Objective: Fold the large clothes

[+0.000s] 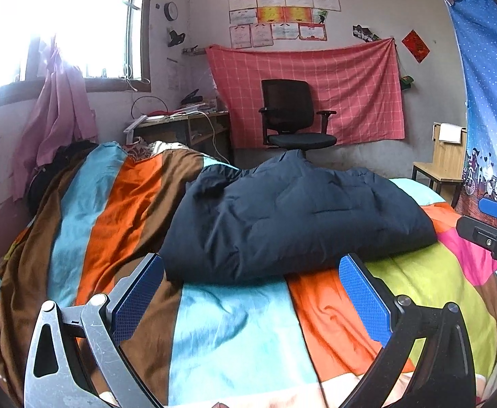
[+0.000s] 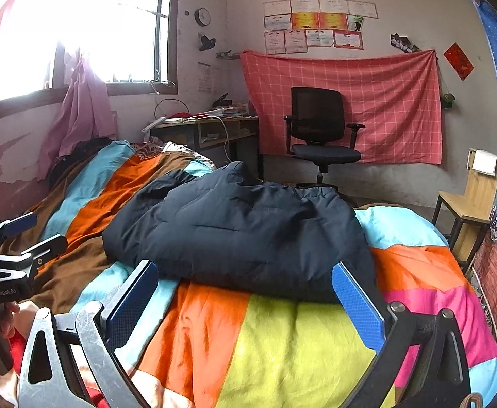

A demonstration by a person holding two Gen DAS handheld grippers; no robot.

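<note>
Your left gripper (image 1: 251,292) is wide open over the striped blanket (image 1: 234,333), holding nothing. Your right gripper (image 2: 245,297) is wide open too. Just past both lies the dark blue coat (image 2: 245,227), maybe folded, on the bed.

Folded navy padded jacket (image 1: 292,217) on striped bedspread (image 1: 241,333), left tool (image 1: 251,297) spread wide, empty, just before it

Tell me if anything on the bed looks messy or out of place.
The dark navy padded jacket lies in a lumpy folded heap on the striped bedspread, its edges uneven. Both grippers are open, clear of it.
</note>
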